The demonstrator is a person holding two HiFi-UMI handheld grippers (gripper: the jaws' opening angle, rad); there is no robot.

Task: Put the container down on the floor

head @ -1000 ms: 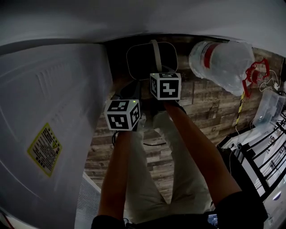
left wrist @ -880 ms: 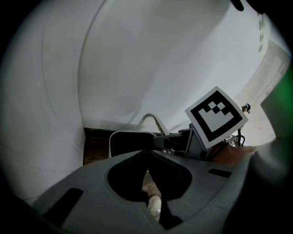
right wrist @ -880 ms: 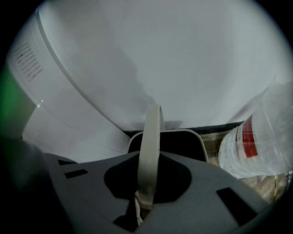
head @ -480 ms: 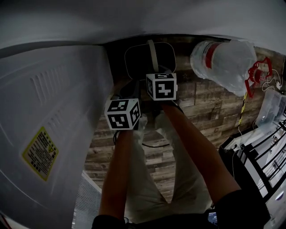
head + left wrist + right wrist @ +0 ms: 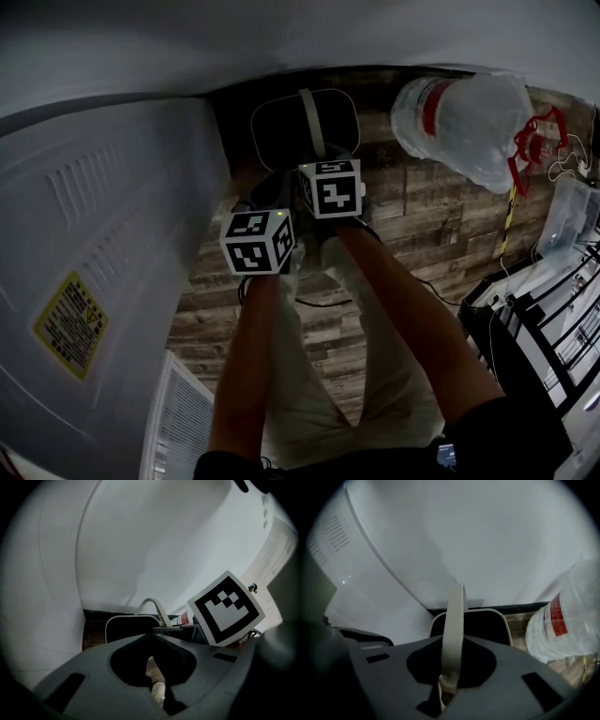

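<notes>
While right hand-held gripper point(image 5: 452, 645) pinches container handle point(image 5: 454, 609), left hand-held gripper point(image 5: 153, 635) sits pressed together.

I've got a wood-plank floor point(image 5: 412, 216) under me, a white appliance point(image 5: 103, 244) with a yellow warning label point(image 5: 70, 323) and a big water jug point(image 5: 469, 122) beside me: it looks like a home utility corner.

Container point(image 5: 277, 131) seemingly in all views

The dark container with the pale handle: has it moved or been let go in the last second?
The container has drifted slightly left in the head view, carried by the right claw, which moved likewise. That claw stays shut on the pale handle; nothing was let go. The left claw stays put, shut and empty, and the water bottle has hardly shifted.
</notes>
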